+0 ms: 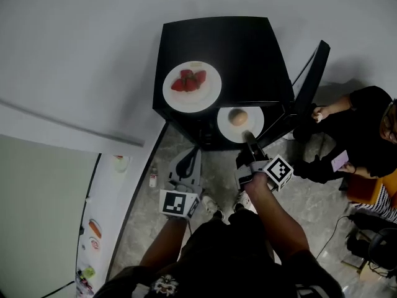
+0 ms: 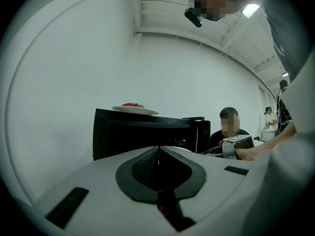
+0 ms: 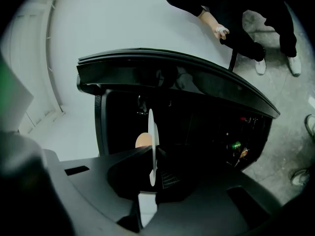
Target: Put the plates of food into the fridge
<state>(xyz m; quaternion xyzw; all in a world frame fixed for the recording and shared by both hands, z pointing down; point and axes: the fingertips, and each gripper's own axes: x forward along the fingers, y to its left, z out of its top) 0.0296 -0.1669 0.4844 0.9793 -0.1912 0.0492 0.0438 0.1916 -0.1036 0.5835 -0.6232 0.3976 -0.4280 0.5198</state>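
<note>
Nearest me, left gripper (image 2: 158,154) sits low before the fridge front, jaws pressed together, nothing in them. Right gripper (image 1: 248,138) pinches the rim of one white plate (image 3: 152,132), which is at the mouth of the open fridge (image 1: 248,54) and not yet on a shelf. One round tan food item (image 3: 141,140) rides on it. Risks, as I judge them: the grip is on the rim only, so any tilt going in could roll the round item off or let the plate pivot in the pads. The rim could also clip the frame or the open door (image 1: 313,73). Farther on, the second plate (image 1: 208,98) with strawberries (image 1: 189,81) rests on the fridge top near its front edge, where a knock to the cabinet could shift it. Count: two plates, one fridge, one round item, roughly three or four strawberries, one seated person (image 1: 366,123) beyond the door.
</note>
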